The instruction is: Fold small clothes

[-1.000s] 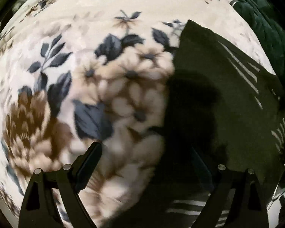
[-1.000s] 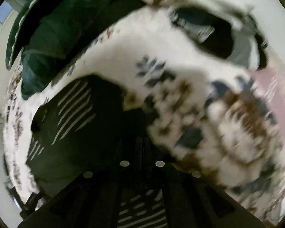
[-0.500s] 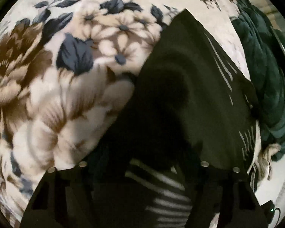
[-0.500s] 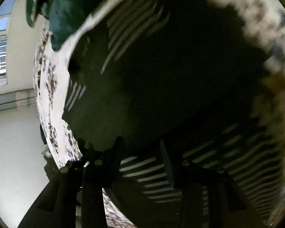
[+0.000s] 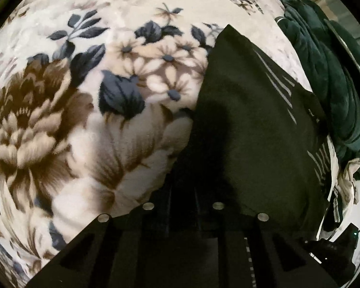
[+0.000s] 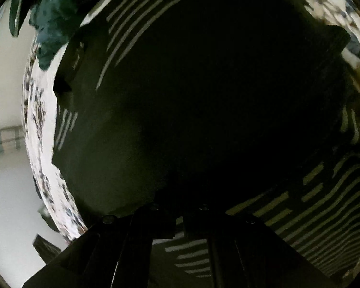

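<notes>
A dark garment with pale stripes (image 5: 256, 120) lies on a floral blanket (image 5: 84, 120). In the left wrist view my left gripper (image 5: 183, 201) is shut on the garment's near edge, at its left side. In the right wrist view the same dark garment (image 6: 192, 84) fills almost the whole frame, striped at the right and top. My right gripper (image 6: 178, 216) has its fingers close together with striped cloth between them, so it is shut on the garment. The fingertips of both grippers are dark against the dark cloth.
A dark green plush blanket (image 5: 328, 76) lies bunched at the bed's far right; it also shows in the right wrist view (image 6: 52, 19). A pale wall and floor (image 6: 7, 192) lie beyond the bed's edge at the left.
My left gripper went from open above the blanket to shut on the garment's edge. My right gripper opened half a second ago and has closed again on the striped cloth, close over the garment.
</notes>
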Demonstrator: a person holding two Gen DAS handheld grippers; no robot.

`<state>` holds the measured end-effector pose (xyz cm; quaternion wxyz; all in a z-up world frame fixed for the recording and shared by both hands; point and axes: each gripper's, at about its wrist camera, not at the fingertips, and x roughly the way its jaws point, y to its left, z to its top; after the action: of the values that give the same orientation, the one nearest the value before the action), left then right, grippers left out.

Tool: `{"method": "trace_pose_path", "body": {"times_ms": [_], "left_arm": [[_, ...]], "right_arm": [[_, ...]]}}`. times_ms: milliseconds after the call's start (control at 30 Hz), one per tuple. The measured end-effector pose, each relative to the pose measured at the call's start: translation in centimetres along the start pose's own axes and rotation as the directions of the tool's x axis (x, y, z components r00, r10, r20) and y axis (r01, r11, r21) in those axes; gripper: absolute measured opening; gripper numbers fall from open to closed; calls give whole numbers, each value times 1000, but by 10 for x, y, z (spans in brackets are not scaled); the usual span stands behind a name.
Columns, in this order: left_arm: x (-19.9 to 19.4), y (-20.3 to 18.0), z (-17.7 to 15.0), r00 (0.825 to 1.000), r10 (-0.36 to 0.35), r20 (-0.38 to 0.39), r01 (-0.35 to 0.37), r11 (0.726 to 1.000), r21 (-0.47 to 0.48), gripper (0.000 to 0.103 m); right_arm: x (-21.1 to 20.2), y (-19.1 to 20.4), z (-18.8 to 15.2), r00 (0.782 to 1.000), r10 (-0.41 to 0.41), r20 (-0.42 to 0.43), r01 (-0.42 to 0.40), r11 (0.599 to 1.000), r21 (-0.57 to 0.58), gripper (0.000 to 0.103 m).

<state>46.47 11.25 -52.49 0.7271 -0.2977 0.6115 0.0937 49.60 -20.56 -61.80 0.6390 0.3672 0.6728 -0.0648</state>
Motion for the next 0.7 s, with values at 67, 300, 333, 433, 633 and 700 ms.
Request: {"method": "trace_pose_path", "body": {"times_ms": [67, 300, 333, 433, 633, 700], "left_arm": [[7, -6, 2, 1000, 11, -29, -11, 1000, 17, 17], [-24, -57, -18, 973, 218, 78, -231, 928, 293, 96], [-31, -67, -27, 961, 248, 119, -274, 899, 343, 96], [-43, -88, -46, 948, 269, 172, -317, 858, 404, 96], [-63, -137, -90, 943, 239, 232, -323, 827, 460, 96], [-68, -156, -119, 940, 233, 249, -329, 813, 481, 96]], "right_arm": [[10, -2, 3, 999, -30, -41, 28, 999, -31, 3], [-24, -3, 8, 999, -37, -17, 35, 993, -117, 77], [-41, 0, 4, 997, -75, 11, 75, 985, -157, 86], [-74, 9, -2, 976, -182, 116, 206, 946, -251, 101], [-135, 5, 3, 951, -192, 243, 272, 895, -355, 101], [-153, -7, 11, 955, -172, 243, 254, 894, -368, 101]]}}
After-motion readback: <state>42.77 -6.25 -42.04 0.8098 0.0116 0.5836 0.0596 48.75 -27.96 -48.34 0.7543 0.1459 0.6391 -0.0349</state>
